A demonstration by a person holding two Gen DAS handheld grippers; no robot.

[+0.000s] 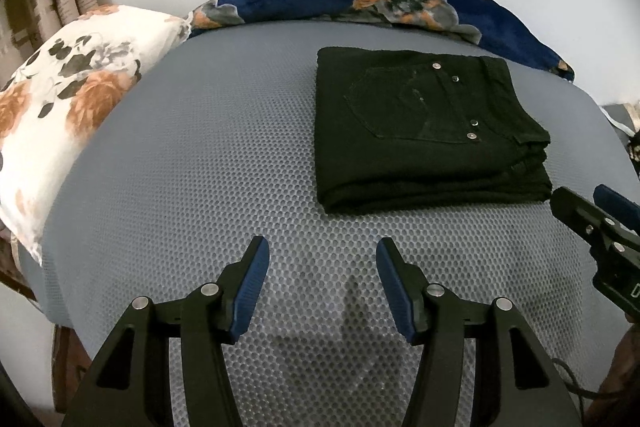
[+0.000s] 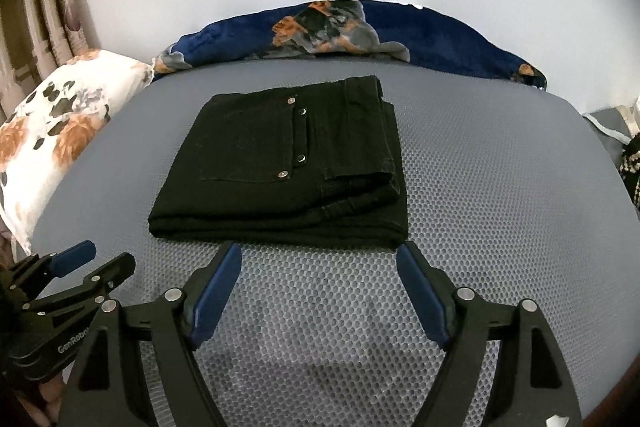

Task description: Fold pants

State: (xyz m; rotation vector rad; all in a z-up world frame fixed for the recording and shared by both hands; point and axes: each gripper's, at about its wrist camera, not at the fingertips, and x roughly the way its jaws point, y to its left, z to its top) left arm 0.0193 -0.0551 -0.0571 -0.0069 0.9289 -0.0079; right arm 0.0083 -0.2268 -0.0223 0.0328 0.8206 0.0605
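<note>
The black pants lie folded into a neat rectangle on the grey mesh bed, back pocket up. The left gripper and the right gripper hover just near of them, both spread apart and empty, the right wider.

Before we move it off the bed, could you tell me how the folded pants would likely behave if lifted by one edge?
The pants look like soft black denim stacked in several loose layers, so they would probably droop and unfold. The layers at the right edge already sit uneven, so they may slide apart. Pushed, they would likely drag on the textured mat.
</note>
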